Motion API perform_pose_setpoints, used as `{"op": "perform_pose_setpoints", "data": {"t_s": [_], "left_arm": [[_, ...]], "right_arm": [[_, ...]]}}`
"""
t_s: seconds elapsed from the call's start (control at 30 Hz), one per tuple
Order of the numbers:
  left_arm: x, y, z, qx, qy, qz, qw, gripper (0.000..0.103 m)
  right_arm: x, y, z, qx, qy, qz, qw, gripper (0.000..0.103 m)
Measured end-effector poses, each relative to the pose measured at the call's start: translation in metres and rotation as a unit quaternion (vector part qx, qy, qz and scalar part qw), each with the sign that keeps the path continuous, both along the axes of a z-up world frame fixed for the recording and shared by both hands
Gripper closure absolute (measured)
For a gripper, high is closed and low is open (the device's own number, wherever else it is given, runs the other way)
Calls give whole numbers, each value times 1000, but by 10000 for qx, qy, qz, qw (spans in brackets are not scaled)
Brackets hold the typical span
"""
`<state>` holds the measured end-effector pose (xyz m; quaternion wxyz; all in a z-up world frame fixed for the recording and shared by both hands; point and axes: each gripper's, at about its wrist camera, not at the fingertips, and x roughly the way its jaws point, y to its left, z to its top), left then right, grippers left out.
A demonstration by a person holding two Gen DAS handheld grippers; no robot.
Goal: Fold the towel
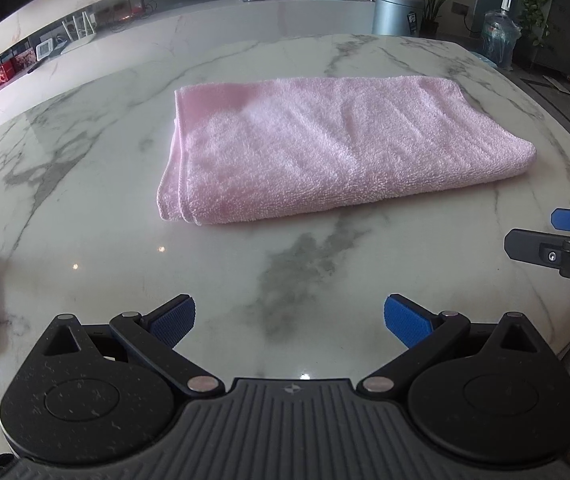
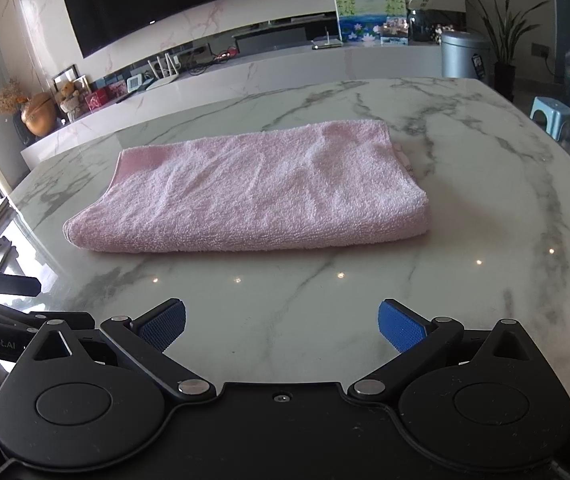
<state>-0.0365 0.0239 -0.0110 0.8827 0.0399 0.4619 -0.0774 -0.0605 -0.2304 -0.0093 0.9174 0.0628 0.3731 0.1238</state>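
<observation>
The pink towel [image 1: 309, 148] lay folded on the marble bench [image 1: 85, 208], filling the centre of both frames. The left gripper [image 1: 289, 322] sat at the bottom of its frame, blue pads [image 1: 405, 320] spread wide, holding nothing and well short of the towel. The right gripper [image 2: 281, 322] likewise stood with jaws apart, clear of the cloth.

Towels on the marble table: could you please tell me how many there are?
1. A single folded pink towel lies flat mid-table on the marble table, beyond both open grippers, the left gripper and the right gripper. Nothing suggests another is hidden beneath.
</observation>
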Motion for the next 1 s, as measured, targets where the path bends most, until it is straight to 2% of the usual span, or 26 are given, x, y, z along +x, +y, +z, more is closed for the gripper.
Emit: {"op": "perform_pose_setpoints", "data": {"t_s": [0.37, 0.53, 0.67, 1.0], "left_arm": [[-12, -1, -4, -18, -579, 530, 9969, 1], [-16, -8, -12, 22, -579, 592, 9966, 1], [-20, -14, -13, 87, -728, 642, 9952, 1], [-19, -17, -17, -4, -888, 715, 9935, 0]], "right_arm": [[-3, 6, -5, -476, -116, -195, 9986, 0], [-5, 9, -9, -586, -160, -268, 9978, 0], [-7, 12, -13, -581, -160, -292, 9978, 0], [-9, 18, -19, -613, -237, -288, 9974, 0]]}}
